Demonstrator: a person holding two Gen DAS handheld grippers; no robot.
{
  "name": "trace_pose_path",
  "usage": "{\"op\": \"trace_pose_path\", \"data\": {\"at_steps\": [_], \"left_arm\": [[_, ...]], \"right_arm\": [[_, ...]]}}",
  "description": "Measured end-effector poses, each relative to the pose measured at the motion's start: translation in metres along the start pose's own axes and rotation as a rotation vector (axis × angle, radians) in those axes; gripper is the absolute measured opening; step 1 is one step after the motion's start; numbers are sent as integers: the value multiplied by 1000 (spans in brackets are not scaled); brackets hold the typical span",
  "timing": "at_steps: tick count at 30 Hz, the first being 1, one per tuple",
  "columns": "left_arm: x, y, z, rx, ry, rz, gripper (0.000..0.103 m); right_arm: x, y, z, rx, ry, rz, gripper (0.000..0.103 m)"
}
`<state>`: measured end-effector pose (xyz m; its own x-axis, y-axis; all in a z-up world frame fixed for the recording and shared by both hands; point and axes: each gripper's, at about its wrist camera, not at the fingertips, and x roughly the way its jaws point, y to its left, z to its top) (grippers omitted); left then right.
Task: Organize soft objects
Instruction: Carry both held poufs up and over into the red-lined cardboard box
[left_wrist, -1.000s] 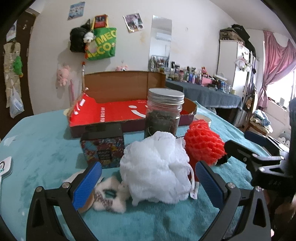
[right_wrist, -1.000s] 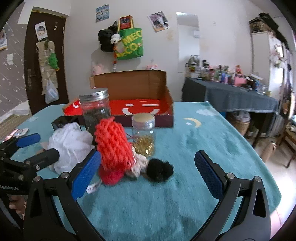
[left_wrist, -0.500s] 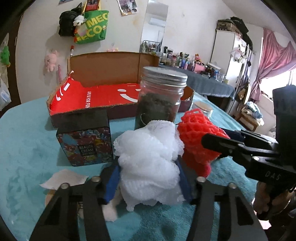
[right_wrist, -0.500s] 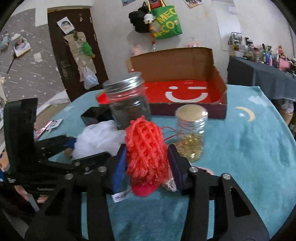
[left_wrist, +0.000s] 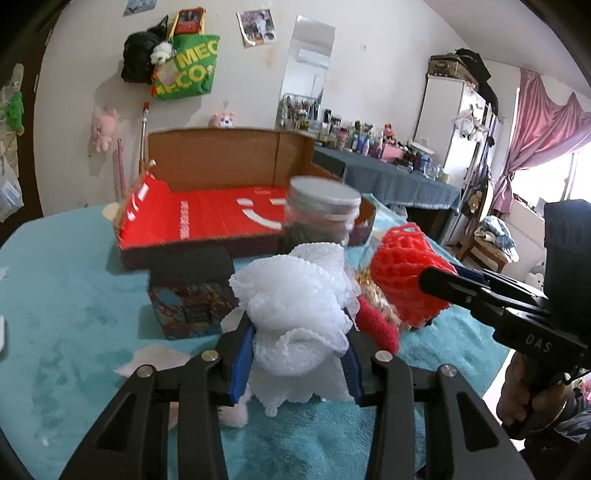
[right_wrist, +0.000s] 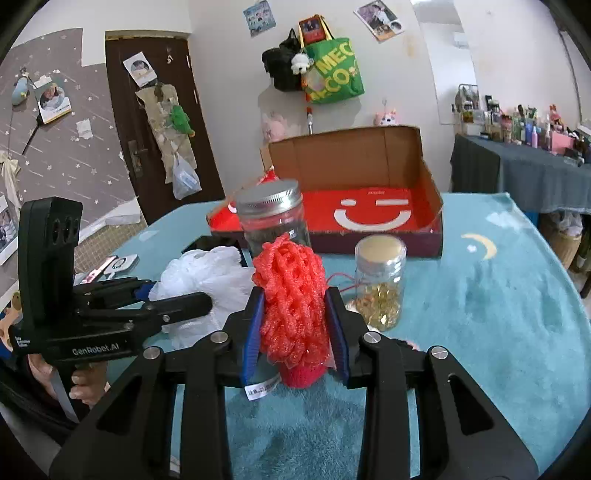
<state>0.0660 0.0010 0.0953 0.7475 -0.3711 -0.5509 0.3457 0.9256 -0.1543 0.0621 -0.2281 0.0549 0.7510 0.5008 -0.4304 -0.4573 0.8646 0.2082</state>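
My left gripper is closing, its blue pads pressing both sides of a white mesh bath pouf, which puffs out above the jaws. My right gripper is closing too, and squeezes a red foam net wrapped over a red knitted thing. The red foam net shows in the left wrist view with the right gripper's finger across it. In the right wrist view the pouf lies left of the net, in the left gripper. An open cardboard box with a red smiley floor stands behind.
A tall dark-filled jar with a metal lid and a small jar of yellow capsules stand close behind the soft things. A patterned black-lidded box sits at the left. The table wears a teal fleece cover.
Both grippers went from wide open to closed on their things, the left on the white pouf, the right on the red net. Both things have lifted slightly.
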Motion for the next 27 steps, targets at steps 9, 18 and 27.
{"op": "trace_pose_path", "data": {"at_steps": [9, 18, 27], "left_arm": [[-26, 18, 33, -3, -76, 34, 43], [-15, 41, 85, 16, -83, 23, 43], [29, 50, 138, 110, -12, 8, 43]], "right_arm": [[-14, -4, 28, -9, -68, -9, 31], [-6, -19, 79, -46, -95, 5, 31], [39, -28, 137, -132, -12, 28, 31]]}}
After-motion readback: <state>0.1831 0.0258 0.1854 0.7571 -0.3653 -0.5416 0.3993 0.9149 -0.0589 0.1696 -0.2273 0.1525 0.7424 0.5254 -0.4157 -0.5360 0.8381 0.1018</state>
